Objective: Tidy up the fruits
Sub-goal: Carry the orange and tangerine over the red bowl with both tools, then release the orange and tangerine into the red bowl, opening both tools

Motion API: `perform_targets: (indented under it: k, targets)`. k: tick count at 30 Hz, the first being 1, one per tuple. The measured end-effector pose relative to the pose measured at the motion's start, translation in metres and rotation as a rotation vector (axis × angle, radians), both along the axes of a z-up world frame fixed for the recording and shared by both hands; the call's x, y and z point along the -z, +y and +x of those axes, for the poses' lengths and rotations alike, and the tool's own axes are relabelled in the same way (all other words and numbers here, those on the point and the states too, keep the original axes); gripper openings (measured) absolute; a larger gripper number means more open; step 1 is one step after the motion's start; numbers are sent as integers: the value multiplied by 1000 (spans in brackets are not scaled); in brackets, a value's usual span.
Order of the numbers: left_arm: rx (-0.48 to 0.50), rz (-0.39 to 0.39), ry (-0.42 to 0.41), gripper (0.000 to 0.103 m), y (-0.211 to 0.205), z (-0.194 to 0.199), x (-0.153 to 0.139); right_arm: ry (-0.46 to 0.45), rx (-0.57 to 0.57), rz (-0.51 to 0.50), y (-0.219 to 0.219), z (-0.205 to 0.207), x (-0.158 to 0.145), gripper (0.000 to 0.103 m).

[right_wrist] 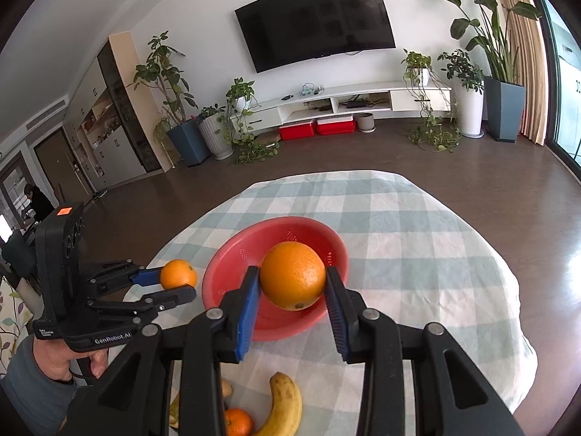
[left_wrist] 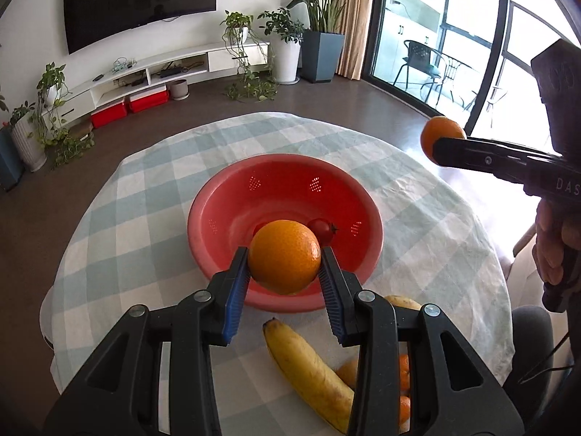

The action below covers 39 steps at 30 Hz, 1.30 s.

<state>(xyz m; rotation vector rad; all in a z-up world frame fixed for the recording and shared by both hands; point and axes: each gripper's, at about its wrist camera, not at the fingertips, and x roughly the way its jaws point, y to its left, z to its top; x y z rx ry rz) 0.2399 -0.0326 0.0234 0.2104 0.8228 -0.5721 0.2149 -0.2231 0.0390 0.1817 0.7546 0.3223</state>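
Note:
My left gripper [left_wrist: 285,265] is shut on an orange [left_wrist: 285,256] and holds it above the near rim of the red colander bowl [left_wrist: 218,210]. A cherry tomato [left_wrist: 321,229] lies inside the bowl. My right gripper [right_wrist: 293,283] is shut on a second orange [right_wrist: 292,275] and holds it above the same bowl [right_wrist: 225,272]. The right gripper also shows at the right of the left wrist view [left_wrist: 441,141], and the left gripper at the left of the right wrist view [right_wrist: 178,283]. Bananas [left_wrist: 308,367] and small oranges [left_wrist: 403,367] lie on the near table.
The round table has a blue-and-white checked cloth [left_wrist: 152,200]. More fruit lies near its front edge: a banana [right_wrist: 285,405] and a small orange [right_wrist: 238,422]. Beyond the table are wood floor, a TV wall and potted plants.

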Motion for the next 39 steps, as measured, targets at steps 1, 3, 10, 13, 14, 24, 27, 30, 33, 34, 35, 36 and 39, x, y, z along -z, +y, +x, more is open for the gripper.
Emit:
perform_targets:
  k: [1,3,10,13,14,24,27,30,33,34,35,36,39]
  targets:
    - [4,15,9,36,-7,11,6,15,-15,-3,5,12,3,38]
    - [10,42,26,36,-16,24,17,47,-29,-12,14,32,14,38]
    - [19,96,68,36,-29,47,55,144,-57,-58,36,76,53,38]
    - [31,115,78,36,-32,49,65,182,-80,-73,45,87,67,38]
    - [35,120,77,36,-33,49,68,191,-83,-88,48,89,71,38]
    - [54,141,99,36,-37,55,84,269,-72,-151,60,108,104,38]
    - [58,147,105,36,-40,59,85,272,-58,-170,60,110,108,38]
    - [58,152,112,36,-42,63,88,272,-56,-183,61,111,108,38]
    - [51,150,121,36,-43,68,91,265,-59,-204,63,112,108,38]
    - [49,151,122,37,-43,69,91,263,-59,-209,63,112,108,39]
    - [48,153,121,37,-43,71,92,262,-57,-210,64,112,108,39]
    - [45,157,123,41,-43,72,93,261,-53,-208,63,112,108,39]
    - [35,156,119,49,-43,73,92,257,-49,-205,63,112,108,39]
